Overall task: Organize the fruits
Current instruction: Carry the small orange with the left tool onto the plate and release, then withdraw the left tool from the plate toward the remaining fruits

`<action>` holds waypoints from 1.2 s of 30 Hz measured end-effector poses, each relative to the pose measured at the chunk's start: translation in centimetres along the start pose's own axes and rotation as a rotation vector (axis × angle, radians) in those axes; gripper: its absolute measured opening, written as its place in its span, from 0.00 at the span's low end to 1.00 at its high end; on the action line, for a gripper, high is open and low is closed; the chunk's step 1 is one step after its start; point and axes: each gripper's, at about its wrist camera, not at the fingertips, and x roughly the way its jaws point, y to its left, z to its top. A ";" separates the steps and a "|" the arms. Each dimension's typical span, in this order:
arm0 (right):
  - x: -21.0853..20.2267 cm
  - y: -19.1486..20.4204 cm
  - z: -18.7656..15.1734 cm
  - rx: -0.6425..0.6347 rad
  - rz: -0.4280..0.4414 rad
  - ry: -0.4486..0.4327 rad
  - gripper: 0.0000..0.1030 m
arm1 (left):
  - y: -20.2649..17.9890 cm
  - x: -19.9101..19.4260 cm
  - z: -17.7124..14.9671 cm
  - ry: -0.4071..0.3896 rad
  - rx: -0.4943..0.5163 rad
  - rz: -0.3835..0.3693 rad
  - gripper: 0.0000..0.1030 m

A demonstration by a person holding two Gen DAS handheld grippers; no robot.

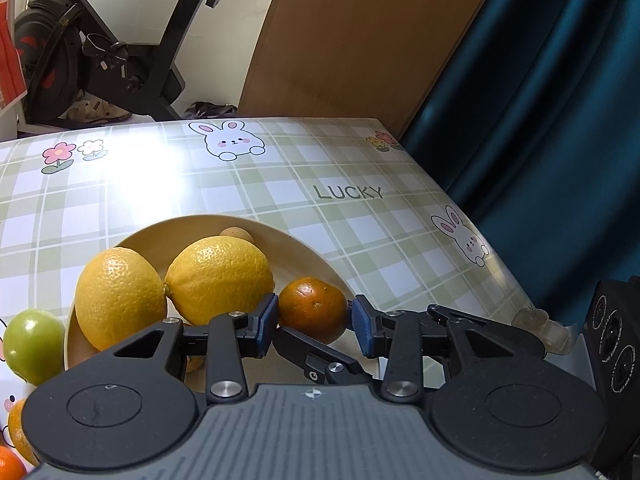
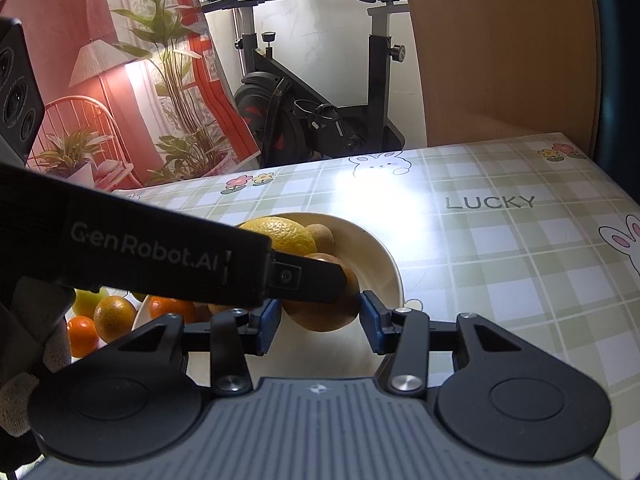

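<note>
Left hand-held gripper (image 1: 314, 320): nearest in the left wrist view. The jaws are partly closed, and a blue pad presses each side of a dark orange tangerine (image 1: 313, 308).
Right hand-held gripper (image 2: 318, 320): nearest in the right wrist view. The jaws are partly closed, with the pads against both sides of an orange fruit (image 2: 320, 314). A black finger of the left tool crosses the top of this fruit. I cannot tell whether it is the same fruit as the tangerine.
Writing, tool: "GenRobot.AI" (image 2: 144, 254) in pale letters on the left tool's black body, at 9 o'clock from the orange fruit.
Tangerine, place: over the near right part of a cream bowl (image 1: 312, 248), at 4 o'clock from the lemons. I cannot tell whether it rests in the bowl or is lifted.
Tangerine, look: deep orange with brownish patches, glossy, with a small stem scar.
Bowl contents: two large yellow lemons (image 1: 220, 276) lie side by side, with a small brown fruit (image 1: 236, 234) behind them at 12 o'clock.
Loose fruit: a green fruit (image 1: 32, 344) lies at 9 o'clock from the bowl. Oranges (image 2: 114, 318) lie on the table at 8 o'clock.
Table (image 1: 400, 240): glossy green-and-white check cover with rabbits, flowers and strong glare.
Writing, table: "LUCKY" (image 1: 348, 192) at 1 o'clock from the bowl.
Room, far: black exercise bike (image 1: 120, 60) at 11 o'clock, brown panel (image 1: 352, 40) at 12, teal curtain (image 1: 540, 120) at 2.
</note>
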 end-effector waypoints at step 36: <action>-3.6 3.6 1.5 -0.065 -0.004 -0.013 0.47 | 0.5 -8.2 -1.0 -0.128 -0.001 -0.006 0.44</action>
